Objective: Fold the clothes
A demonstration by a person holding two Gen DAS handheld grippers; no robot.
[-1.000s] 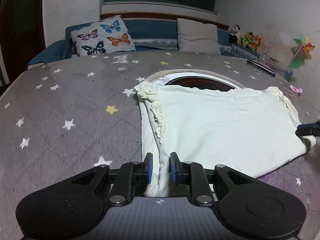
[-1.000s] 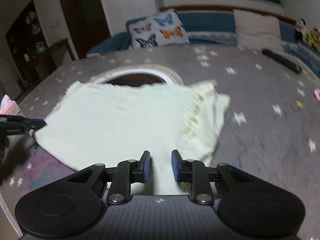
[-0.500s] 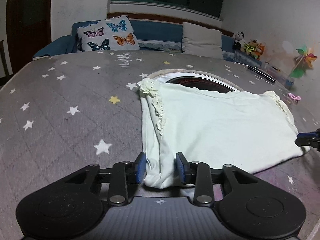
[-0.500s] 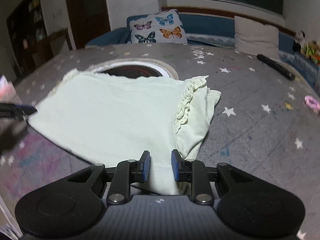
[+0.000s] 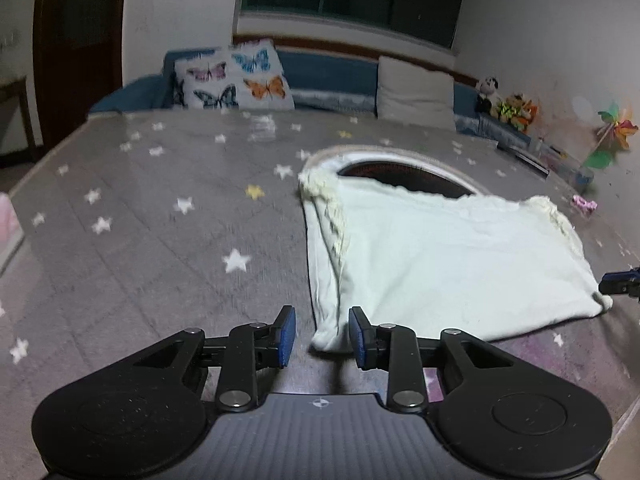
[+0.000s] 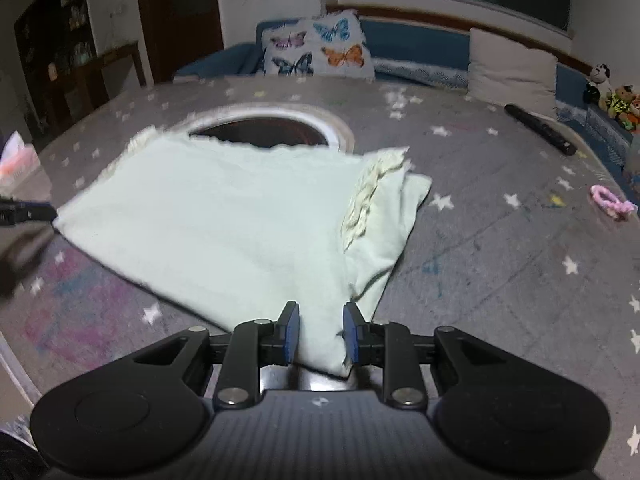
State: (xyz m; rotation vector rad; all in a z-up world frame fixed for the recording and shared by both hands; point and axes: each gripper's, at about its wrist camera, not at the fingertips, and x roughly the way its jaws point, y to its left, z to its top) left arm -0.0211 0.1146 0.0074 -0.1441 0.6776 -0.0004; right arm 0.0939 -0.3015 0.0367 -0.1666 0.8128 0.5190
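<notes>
A pale green garment with lace-trimmed sleeves lies folded flat on the grey star-print table cover. My left gripper stands open at its near left corner. That corner lies loose between the fingers, close to the right pad, with a gap on the left. My right gripper is shut on the near right corner of the garment. Each gripper's tip shows at the other view's edge: the right gripper and the left gripper.
A round opening in the table shows behind the garment. A pink hair tie and a black stick-like object lie to the right. Tissues sit at the left edge. A sofa with a butterfly pillow stands behind.
The left jaws opened and let go of the garment's corner. Both grippers drew back toward the near edge. The right gripper kept its hold on the cloth.
</notes>
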